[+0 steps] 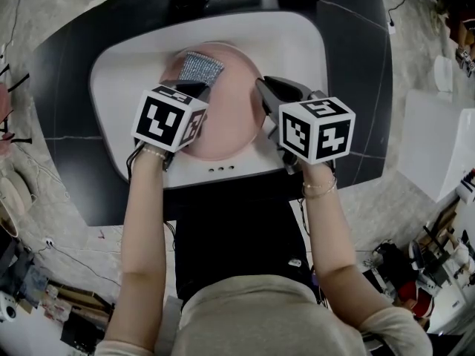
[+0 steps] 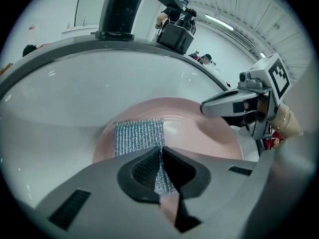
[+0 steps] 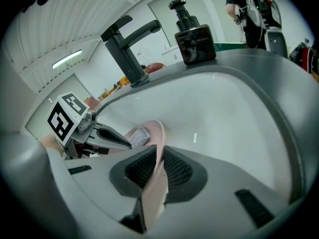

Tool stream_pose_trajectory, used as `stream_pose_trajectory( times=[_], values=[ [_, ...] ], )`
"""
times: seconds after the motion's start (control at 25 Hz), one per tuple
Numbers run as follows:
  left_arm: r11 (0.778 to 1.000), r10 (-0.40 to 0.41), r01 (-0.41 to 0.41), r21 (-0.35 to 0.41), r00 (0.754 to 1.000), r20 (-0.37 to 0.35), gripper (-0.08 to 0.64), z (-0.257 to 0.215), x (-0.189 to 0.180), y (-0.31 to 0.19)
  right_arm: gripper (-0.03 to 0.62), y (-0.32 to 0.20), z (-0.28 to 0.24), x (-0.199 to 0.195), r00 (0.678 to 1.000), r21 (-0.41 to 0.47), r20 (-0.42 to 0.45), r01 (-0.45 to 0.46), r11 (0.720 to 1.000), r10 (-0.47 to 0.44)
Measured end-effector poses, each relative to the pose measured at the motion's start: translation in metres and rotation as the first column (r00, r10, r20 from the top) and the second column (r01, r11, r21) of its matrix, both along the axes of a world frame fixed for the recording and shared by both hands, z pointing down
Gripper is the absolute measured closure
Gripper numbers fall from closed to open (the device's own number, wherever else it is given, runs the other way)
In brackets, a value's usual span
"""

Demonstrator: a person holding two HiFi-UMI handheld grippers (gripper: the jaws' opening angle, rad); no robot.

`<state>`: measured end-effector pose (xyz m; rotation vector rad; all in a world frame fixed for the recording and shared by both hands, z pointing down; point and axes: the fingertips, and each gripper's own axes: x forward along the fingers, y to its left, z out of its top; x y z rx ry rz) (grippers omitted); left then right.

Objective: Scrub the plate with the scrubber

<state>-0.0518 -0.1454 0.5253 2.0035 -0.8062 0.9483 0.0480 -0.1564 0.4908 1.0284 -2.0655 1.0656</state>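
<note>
A pink plate lies in the white sink. My right gripper is shut on the plate's right rim, and the rim shows edge-on between its pads. A silver mesh scrubber rests flat on the plate's far left part. My left gripper is shut on the scrubber's near edge; the mesh spreads over the plate ahead of the jaws. From the left gripper view, the right gripper reaches in from the right.
A black faucet and a dark soap dispenser stand on the sink's back edge. The dark counter surrounds the basin. A person stands in the background. Cables and clutter cover the floor.
</note>
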Motion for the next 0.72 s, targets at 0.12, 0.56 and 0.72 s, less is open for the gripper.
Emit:
stream_pose_trajectory(
  times=[0.12, 0.56, 0.72],
  values=[
    [1.000, 0.001, -0.001, -0.014, 1.000, 0.010, 0.523, 0.002, -0.008, 0.006, 0.537, 0.000, -0.001, -0.001, 1.000, 0.004, -0.001, 0.001, 1.000, -0.001],
    [0.994, -0.011, 0.009, -0.108, 1.000, -0.024, 0.523, 0.000, -0.014, 0.032, 0.538, -0.002, -0.002, -0.003, 1.000, 0.015, 0.001, -0.008, 1.000, 0.008],
    [0.991, 0.006, -0.013, -0.134, 0.999, -0.054, 0.523, -0.004, -0.012, 0.046, 0.538, -0.003, -0.002, -0.006, 1.000, 0.021, 0.001, -0.006, 1.000, 0.006]
  ],
)
